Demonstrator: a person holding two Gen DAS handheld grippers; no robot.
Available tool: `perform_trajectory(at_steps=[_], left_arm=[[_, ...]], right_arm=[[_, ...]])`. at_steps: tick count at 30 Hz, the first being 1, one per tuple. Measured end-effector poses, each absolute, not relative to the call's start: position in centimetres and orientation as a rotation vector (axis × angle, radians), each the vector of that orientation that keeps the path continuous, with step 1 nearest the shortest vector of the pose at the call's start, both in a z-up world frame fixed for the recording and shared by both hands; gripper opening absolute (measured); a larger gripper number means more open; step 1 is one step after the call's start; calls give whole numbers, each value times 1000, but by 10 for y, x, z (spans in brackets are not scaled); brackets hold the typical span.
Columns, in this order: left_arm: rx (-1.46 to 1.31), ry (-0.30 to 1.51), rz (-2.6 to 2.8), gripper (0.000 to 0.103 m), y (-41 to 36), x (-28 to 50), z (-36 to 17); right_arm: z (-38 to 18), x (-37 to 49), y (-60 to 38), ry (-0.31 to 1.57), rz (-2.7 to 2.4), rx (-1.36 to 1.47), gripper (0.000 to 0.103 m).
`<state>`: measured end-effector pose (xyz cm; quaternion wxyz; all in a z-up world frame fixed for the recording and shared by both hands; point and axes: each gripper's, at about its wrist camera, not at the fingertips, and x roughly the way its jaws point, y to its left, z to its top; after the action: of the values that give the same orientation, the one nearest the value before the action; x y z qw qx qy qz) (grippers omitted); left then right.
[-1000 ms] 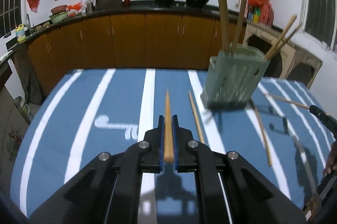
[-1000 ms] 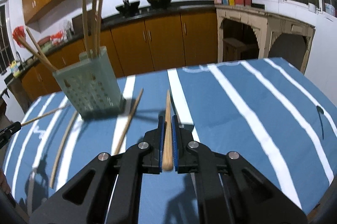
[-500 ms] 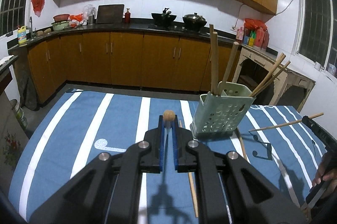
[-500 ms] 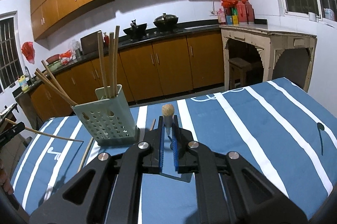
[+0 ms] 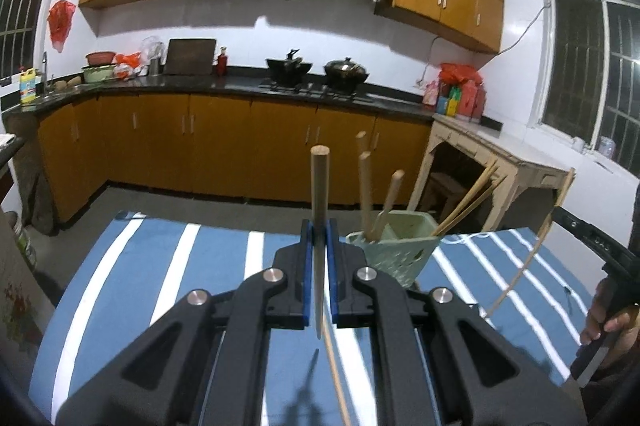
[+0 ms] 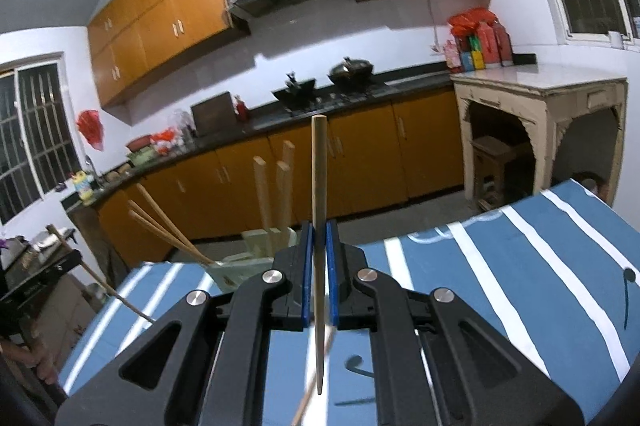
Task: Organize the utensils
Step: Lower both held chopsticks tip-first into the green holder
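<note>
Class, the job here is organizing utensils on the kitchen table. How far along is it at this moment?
Done: several chopsticks stand in the green holder. In hand: the left gripper and the right gripper each clamp one chopstick upright, thin end down. Left: both need dropping in, and a loose chopstick lies on the striped cloth.

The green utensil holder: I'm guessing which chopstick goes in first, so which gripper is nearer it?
Probably the right gripper: the green utensil holder sits just behind its fingertips. It stands ahead and right of the left gripper.
</note>
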<state>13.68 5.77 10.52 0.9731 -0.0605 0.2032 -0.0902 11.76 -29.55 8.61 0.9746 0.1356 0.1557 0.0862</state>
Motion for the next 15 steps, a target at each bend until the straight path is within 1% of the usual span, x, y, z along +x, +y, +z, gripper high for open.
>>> perform_trajectory(at_steps=[9, 15], left_arm=[[-107, 301, -279, 8, 22, 131, 154], [-122, 204, -270, 8, 1, 146, 184]], right_arm=[[136, 118, -267, 187, 258, 253, 8], [160, 134, -250, 82, 246, 235, 8]])
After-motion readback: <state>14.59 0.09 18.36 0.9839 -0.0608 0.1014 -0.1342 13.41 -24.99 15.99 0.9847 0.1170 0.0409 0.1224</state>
